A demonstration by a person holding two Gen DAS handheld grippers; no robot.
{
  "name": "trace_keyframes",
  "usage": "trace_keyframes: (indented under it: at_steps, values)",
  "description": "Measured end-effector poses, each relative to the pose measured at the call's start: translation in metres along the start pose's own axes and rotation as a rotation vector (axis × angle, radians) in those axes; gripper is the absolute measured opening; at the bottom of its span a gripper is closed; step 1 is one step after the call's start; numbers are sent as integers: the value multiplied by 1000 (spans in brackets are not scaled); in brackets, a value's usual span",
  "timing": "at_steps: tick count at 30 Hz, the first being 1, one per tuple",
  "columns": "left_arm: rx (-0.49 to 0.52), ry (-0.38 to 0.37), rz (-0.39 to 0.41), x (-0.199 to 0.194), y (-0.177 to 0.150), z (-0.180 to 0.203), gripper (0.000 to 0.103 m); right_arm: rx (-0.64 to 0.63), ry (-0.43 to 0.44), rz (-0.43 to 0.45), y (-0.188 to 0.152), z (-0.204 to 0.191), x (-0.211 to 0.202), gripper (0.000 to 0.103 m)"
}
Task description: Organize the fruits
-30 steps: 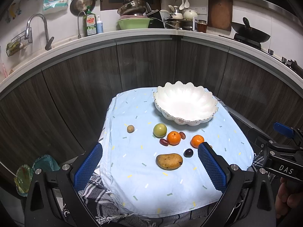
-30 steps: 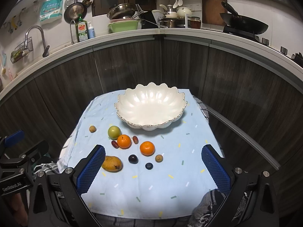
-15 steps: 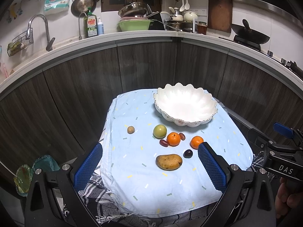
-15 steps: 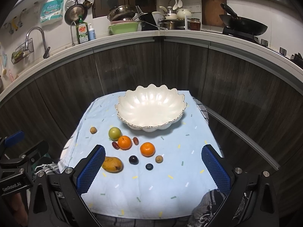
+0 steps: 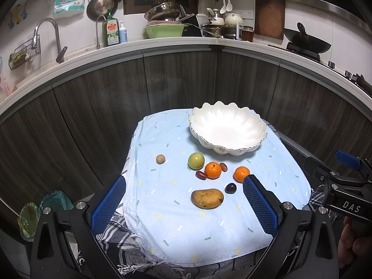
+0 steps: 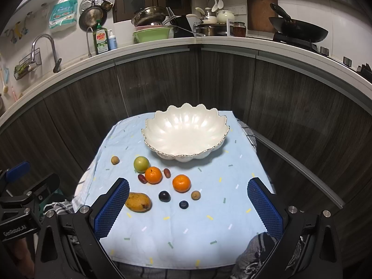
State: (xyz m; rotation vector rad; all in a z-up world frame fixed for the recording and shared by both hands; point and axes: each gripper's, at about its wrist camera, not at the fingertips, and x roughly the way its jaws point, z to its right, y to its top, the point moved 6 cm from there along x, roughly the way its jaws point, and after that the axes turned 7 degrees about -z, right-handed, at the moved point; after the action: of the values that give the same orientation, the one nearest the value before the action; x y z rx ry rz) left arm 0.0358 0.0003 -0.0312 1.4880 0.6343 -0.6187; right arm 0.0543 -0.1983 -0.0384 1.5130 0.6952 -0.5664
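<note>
So nothing's in the white bowl (image 6: 186,137) yet, all the fruit sits loose on the blue cloth (image 6: 197,227) in front of it. Both grippers hang back at the near edge, spread wide and empty. The mango (image 5: 207,198) lies just ahead of the left gripper (image 5: 184,205), slightly right of its centre line, long axis running crosswise between the pads. From the right gripper (image 6: 188,205) that same mango sits off by its left pad, so the left one looks like the better-placed hand for it.
</note>
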Motion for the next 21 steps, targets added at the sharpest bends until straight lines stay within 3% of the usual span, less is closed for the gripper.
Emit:
trace_keyframes:
  at_steps: [21]
  values:
    - [1, 0, -1, 0, 1, 0, 103, 0, 1, 5, 2, 0, -3, 103]
